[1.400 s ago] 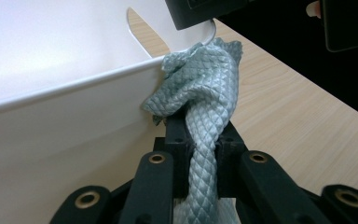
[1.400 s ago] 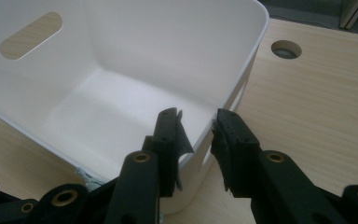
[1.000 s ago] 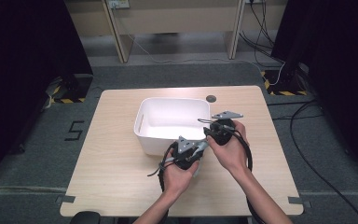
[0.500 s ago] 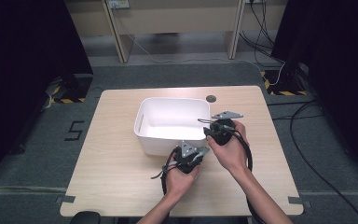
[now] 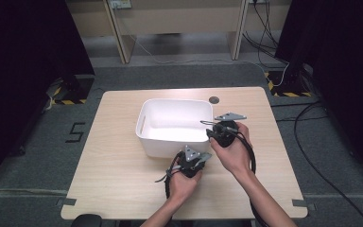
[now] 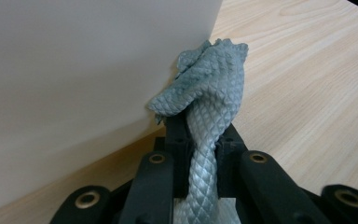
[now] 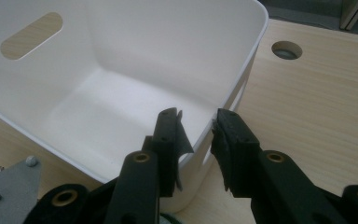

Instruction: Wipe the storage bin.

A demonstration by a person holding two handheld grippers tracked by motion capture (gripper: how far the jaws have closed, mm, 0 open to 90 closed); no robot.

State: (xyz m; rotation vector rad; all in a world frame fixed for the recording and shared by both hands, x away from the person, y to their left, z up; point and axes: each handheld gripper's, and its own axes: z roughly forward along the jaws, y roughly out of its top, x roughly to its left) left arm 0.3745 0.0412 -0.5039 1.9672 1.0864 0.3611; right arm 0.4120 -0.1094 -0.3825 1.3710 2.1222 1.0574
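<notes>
Beside the white bin on the worktop, a grey cloth is clamped by the left gripper, while the bin's corner is straddled by the right gripper's parted jaws.

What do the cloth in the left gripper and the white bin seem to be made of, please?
The cloth looks like grey woven microfibre: a raised scale-like weave and soft folds where the left gripper pinches it. The bin looks like moulded plastic, white with a smooth, slightly glossy finish, rounded corners and a cut-out handle slot.
</notes>
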